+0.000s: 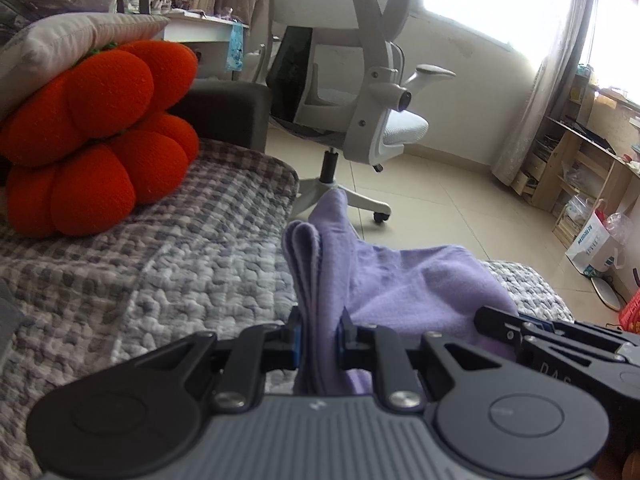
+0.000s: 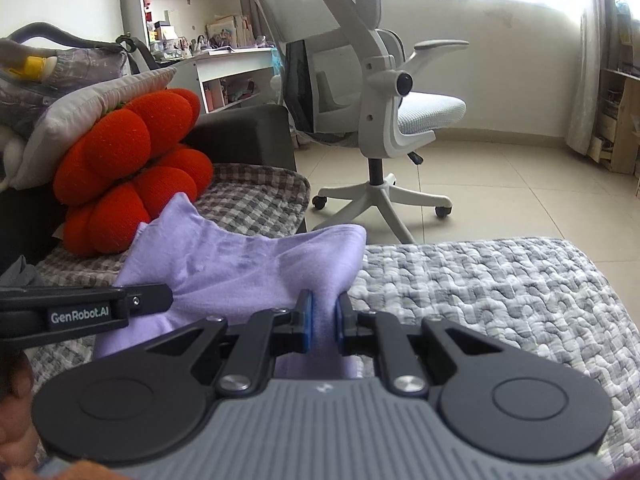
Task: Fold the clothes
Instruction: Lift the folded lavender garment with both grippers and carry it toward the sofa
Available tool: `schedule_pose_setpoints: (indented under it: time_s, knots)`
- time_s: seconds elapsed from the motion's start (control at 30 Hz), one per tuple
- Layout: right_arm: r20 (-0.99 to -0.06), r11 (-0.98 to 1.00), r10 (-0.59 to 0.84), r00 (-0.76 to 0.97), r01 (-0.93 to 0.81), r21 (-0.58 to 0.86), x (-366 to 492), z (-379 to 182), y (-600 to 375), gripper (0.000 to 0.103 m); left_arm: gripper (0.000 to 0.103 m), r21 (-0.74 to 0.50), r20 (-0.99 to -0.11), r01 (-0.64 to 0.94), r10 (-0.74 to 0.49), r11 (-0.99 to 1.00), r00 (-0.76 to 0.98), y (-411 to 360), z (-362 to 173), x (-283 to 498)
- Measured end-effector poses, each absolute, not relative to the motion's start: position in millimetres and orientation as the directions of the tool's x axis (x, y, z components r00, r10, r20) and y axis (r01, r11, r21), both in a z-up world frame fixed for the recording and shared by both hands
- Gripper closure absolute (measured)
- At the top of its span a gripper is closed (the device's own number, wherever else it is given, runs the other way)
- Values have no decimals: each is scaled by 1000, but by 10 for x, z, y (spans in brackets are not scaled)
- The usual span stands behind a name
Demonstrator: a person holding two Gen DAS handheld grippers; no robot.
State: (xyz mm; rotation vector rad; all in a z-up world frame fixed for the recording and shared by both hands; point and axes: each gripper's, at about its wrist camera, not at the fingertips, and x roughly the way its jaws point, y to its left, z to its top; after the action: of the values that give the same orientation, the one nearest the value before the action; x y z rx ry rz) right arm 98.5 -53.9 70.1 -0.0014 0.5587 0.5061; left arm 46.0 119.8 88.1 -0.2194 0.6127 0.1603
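A lilac garment is held up between both grippers over a grey checked quilt. My left gripper is shut on a folded edge of the garment, which stands up between its blue pads. My right gripper is shut on the other edge of the garment. The right gripper shows at the lower right of the left wrist view. The left gripper shows at the left of the right wrist view. The cloth sags between the two grippers.
Two stacked red pumpkin-shaped cushions sit on the quilt at the left under a grey pillow. A white office chair stands on the tiled floor beyond the quilt's edge. Wooden shelves line the right wall.
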Motion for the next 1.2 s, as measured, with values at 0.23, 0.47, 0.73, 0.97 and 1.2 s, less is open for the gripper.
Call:
schedule_pose_setpoints:
  time_s: [0.23,0.47,0.73,0.97,1.2]
  knots:
    - [-492,866,475,730,-487,113,882,768,-369,89,87,-151,-565,-229,106,962,818,1376,992,335]
    - [-473,851,495,729,-516,96,765,859,-181,89,87,-114,-559,-246,142,963,817,1488,1032,165]
    - [-456,818,542,706,-567,94,625,955,62,89,87,-74,-537,-272,191,959,822,1721,1196,-81]
    - [-437,769,601,669,-633,90,425,1044,331,89,87,-56,-521,-295,225,954,823,2062,1361,-322]
    - [-421,710,672,609,-691,133,300,1129,630,89,87,-39,-504,-319,257,947,825,2435,1550,-555]
